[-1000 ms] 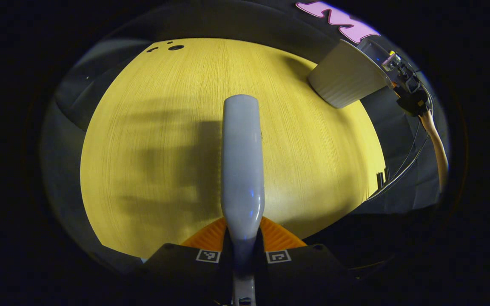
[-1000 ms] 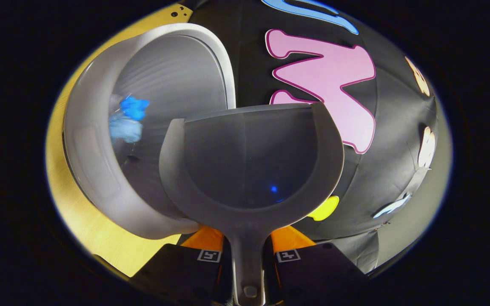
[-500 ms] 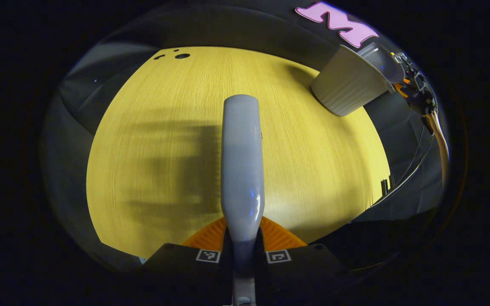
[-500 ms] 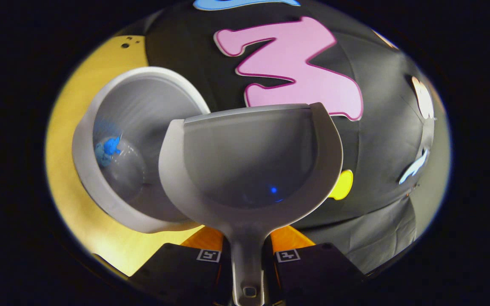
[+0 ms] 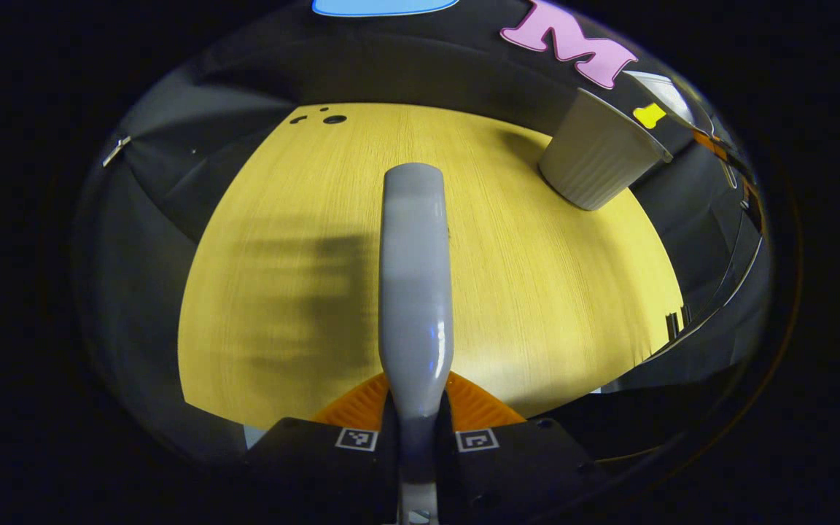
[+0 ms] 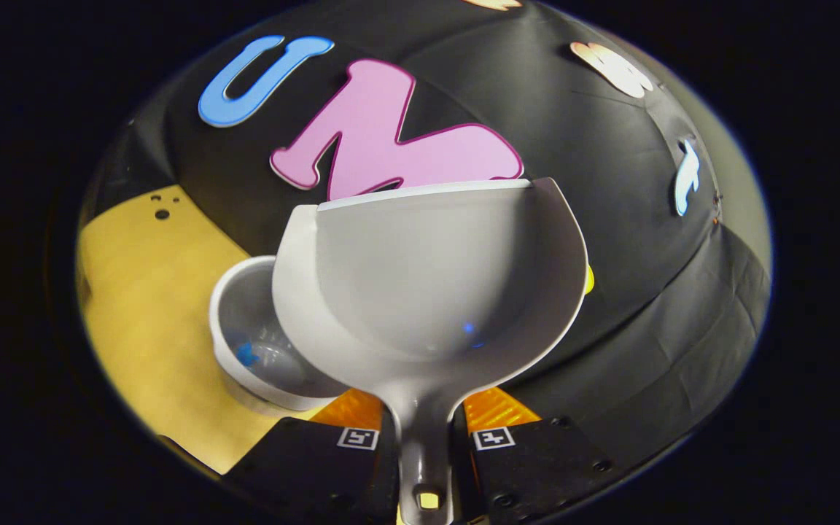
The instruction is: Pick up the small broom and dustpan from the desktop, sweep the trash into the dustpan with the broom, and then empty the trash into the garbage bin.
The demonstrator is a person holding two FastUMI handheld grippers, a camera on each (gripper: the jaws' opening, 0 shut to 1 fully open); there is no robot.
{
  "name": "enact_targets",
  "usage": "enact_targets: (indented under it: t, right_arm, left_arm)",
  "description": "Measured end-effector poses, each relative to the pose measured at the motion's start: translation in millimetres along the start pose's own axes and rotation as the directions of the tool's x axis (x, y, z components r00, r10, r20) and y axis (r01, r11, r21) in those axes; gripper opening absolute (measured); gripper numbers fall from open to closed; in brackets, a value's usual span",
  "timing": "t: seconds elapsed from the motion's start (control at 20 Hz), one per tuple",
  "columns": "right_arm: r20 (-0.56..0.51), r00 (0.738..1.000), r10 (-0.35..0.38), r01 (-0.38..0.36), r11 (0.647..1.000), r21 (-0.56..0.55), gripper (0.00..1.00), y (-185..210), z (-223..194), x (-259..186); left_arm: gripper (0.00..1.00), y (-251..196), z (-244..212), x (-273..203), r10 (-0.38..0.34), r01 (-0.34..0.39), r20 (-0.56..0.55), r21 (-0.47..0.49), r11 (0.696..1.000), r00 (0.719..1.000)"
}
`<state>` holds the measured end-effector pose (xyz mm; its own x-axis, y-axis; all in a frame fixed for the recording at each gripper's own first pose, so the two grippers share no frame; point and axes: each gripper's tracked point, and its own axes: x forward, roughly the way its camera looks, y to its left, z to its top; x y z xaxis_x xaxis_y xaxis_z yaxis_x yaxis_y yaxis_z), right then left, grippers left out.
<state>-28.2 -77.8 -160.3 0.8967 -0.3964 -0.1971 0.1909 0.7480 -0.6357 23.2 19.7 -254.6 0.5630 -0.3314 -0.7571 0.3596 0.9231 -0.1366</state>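
Left gripper [image 5: 417,430]: fingers clamped on the handle of the small broom [image 5: 415,277], a pale grey smooth plastic stick that runs straight out from the jaws and hangs over the yellow wood-grain desktop [image 5: 537,292]. Bristle end can't be made out from this angle. The broom throws a blurred shadow on the desktop to its left.

Right gripper [image 6: 426,445]: fingers closed on the stem of the light grey plastic dustpan [image 6: 427,277], scoop-shaped, raised side walls, open edge pointing away from the camera toward the booth wall. Pan interior looks bare, just a small blue glint near the bottom.

Garbage bin [image 6: 267,357]: round, white, ribbed plastic, standing on the desktop near its far right corner, close to the black cloth. In the right gripper view it sits below and left of the dustpan, partly hidden behind the pan's wall. Mouth is open, and a small blue scrap of trash [image 6: 247,355] lies at the bottom inside. In the left gripper view the same bin [image 5: 595,157] is seen from the side, well apart from the broom.

Two small dark holes [image 5: 325,119] in the desktop at its far left corner.
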Motion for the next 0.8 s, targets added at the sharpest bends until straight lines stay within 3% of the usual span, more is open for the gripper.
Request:
enact_targets:
  t: [0.1,0.15,0.35,0.55,0.8]
  right_arm:
    - [0.011,0.999,0.036,-0.036,0.998,0.05,0.32,-7.8,4.4,-3.4]
    - [0.01,0.998,0.056,-0.056,0.996,0.074,0.32,-9.0,6.3,-4.9]
    - [-0.01,0.987,0.159,-0.154,0.967,0.203,0.32,-24.5,15.7,-4.9]
    - [-0.003,0.976,0.219,-0.212,0.947,0.242,0.32,-24.2,16.5,-8.1]
    - [-0.016,0.94,0.341,-0.309,0.868,0.39,0.32,-20.8,28.7,-13.5]
  left_arm:
    - [0.21,0.6,-3.9,-9.4,0.026,-0.027,0.018,0.02,0.999,0.999]
    - [0.25,0.9,-5.5,-13.5,0.031,-0.031,0.025,0.024,0.999,0.999]
    - [0.24,-4.9,-15.8,-20.6,0.065,-0.065,0.067,-0.006,0.998,0.996]
    - [0.24,-4.3,-29.2,-21.5,0.08,-0.078,0.088,-0.029,0.997,0.993]
    - [0.25,0.8,-33.0,-21.8,0.09,-0.087,0.113,-0.031,0.996,0.99]
